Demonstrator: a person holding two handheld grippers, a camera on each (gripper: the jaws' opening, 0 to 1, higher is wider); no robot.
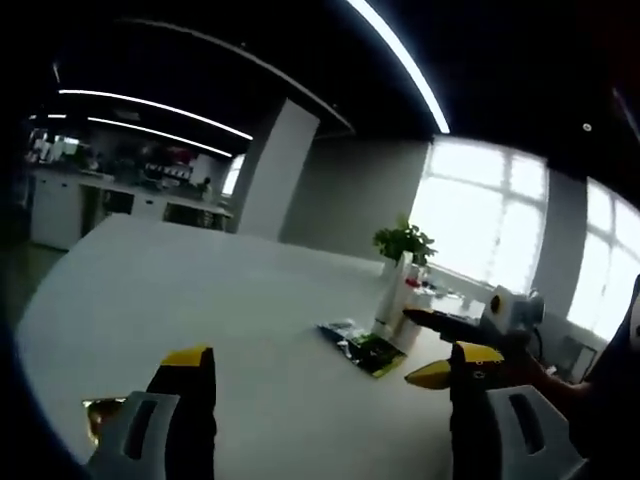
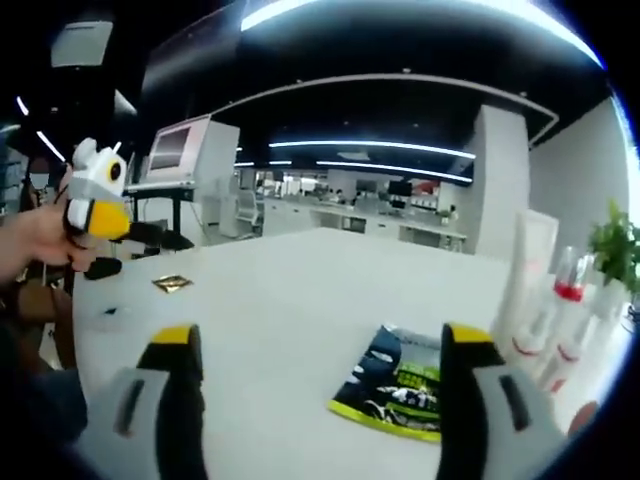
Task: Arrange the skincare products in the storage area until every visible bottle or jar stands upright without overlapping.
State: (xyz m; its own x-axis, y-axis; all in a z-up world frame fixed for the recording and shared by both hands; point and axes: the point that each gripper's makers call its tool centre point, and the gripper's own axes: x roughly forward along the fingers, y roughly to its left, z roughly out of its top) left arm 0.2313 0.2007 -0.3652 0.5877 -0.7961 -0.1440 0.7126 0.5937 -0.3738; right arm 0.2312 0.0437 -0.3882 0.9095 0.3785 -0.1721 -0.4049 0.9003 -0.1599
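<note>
Both grippers, left (image 1: 315,375) and right (image 2: 320,350), spread empty; upright tubes (image 2: 535,300) just right of right gripper, green sachet (image 2: 400,385) flat between its jaws, awaiting tidying.

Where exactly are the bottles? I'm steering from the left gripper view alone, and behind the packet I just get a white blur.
Observer: In the right gripper view, a slim bottle with a red collar stands upright, close beside a tall white tube.
Operator: Is my right gripper carrying anything?
Observer: No. The right gripper is open and empty. The green packet lies flat on the table just ahead of it.
</note>
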